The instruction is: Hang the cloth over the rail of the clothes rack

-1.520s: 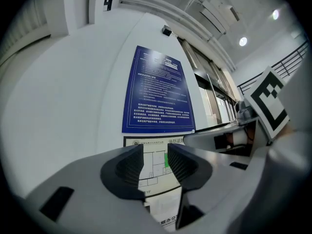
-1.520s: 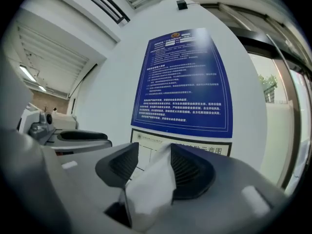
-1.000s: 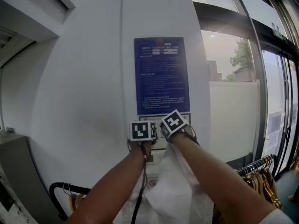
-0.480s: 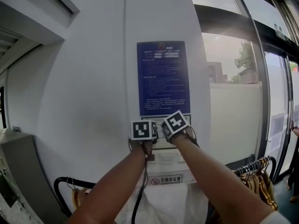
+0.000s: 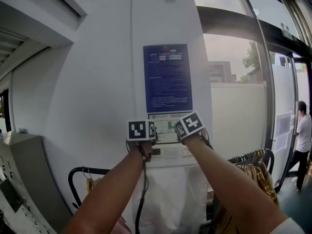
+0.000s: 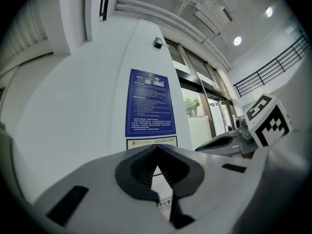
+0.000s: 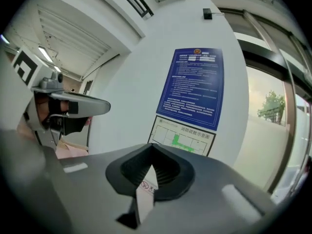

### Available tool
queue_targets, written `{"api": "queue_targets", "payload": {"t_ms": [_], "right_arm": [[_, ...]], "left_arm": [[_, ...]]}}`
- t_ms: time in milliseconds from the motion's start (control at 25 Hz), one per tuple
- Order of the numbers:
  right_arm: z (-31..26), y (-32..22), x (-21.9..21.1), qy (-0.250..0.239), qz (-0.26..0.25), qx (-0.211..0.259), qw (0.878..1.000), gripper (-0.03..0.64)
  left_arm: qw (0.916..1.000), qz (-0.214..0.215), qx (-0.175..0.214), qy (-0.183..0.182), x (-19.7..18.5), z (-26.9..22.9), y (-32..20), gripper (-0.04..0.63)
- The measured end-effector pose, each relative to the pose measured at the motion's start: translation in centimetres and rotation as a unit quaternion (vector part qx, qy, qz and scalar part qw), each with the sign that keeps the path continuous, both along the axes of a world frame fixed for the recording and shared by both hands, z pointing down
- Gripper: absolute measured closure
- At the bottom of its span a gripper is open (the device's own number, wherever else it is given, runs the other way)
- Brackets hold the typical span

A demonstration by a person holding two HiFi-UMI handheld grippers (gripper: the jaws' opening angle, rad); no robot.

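A white cloth point(image 5: 170, 199) hangs down over the black rail point(image 5: 90, 170) of the clothes rack, below my forearms. Both grippers are held up level in front of the white wall, above the cloth and clear of it. The left gripper point(image 5: 141, 131) point(image 6: 157, 152) has just been closing; its jaws now meet with nothing between them. To its right, the right gripper point(image 5: 189, 126) point(image 7: 151, 149) has also just been closing and is shut on nothing. Each gripper view shows the other gripper at its edge and no cloth.
A blue notice point(image 5: 167, 77) and a floor plan hang on the wall straight ahead. Wooden hangers point(image 5: 253, 167) crowd the rail's right end. A grey cabinet point(image 5: 27, 165) stands at left. A person point(image 5: 303, 140) stands by the glass doors at far right.
A second ago the cloth reached up to the right gripper; now it hangs lower over the rail, apart from both. The two grippers have drawn apart sideways and back from the wall.
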State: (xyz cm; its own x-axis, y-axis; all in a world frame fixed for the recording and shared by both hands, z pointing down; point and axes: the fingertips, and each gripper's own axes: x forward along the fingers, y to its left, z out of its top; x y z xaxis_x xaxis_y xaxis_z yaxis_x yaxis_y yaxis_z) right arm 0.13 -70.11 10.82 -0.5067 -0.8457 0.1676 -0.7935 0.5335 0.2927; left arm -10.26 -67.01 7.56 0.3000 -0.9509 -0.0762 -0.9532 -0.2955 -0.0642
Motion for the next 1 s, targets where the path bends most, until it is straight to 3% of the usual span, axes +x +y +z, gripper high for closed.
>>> {"api": "queue_targets", "payload": {"t_ms": [360,520,720,880,1000], "right_arm": [[2.3,12.4,6.0,-0.055,0.06,0.022,0.996,0.615],[5.0,16.3,9.2,-0.075,0.059,0.011,0.995,0.614],[10.0,18.4,10.9,-0.092,0.041,-0.011,0.995,0.573],[13.4,18.2,10.7,-0.102,0.028,-0.028,0.994,0.561],[14.9,17.7,10.8,-0.114,0.029,-0.034,0.992,0.561]], "left_arm": [[0.9997,0.018,-0.009,-0.011,-2.5,3.4,11.3,0.591],[0.9996,0.026,-0.012,-0.004,-3.3,6.2,15.0,0.591],[0.9996,0.007,-0.017,0.021,-5.8,10.7,17.1,0.588],[0.9992,-0.006,-0.024,0.032,-6.7,13.9,17.2,0.508],[0.9985,-0.013,-0.037,0.038,-7.1,16.1,16.6,0.488]]}}
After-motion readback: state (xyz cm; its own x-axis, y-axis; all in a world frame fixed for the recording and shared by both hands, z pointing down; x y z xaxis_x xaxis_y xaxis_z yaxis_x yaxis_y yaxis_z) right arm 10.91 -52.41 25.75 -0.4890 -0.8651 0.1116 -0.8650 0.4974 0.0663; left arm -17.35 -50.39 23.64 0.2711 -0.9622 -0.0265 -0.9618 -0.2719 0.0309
